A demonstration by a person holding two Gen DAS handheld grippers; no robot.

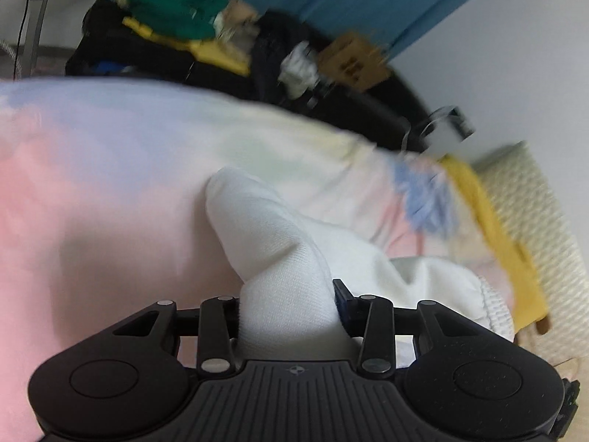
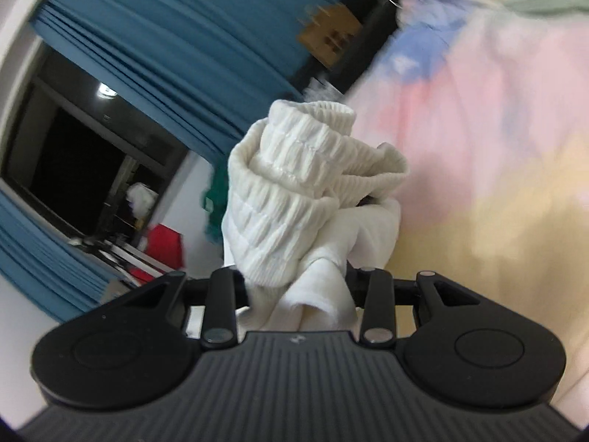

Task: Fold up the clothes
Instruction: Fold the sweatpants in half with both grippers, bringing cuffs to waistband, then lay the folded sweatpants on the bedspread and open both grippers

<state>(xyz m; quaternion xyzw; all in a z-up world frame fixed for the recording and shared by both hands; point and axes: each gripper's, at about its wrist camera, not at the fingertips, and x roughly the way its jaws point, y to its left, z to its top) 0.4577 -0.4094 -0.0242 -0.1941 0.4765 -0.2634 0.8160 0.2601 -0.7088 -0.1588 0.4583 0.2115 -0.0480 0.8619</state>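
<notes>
A white garment is held by both grippers above a pastel bedsheet (image 1: 92, 191). In the left wrist view my left gripper (image 1: 289, 313) is shut on a smooth fold of the white garment (image 1: 265, 228), which trails right to a ribbed elastic edge (image 1: 489, 302). In the right wrist view my right gripper (image 2: 298, 294) is shut on the same white garment at its bunched ribbed waistband (image 2: 294, 184), which stands up between the jaws. The fingertips of both grippers are hidden by cloth.
A pile of clothes, green (image 1: 176, 3), yellow and black, lies at the far side of the bed. A cardboard box (image 1: 353, 59) stands by blue curtains (image 2: 165, 37). A yellow cloth (image 1: 493, 228) and a knitted cream blanket (image 1: 533, 213) lie right. A dark window (image 2: 66, 162) shows left.
</notes>
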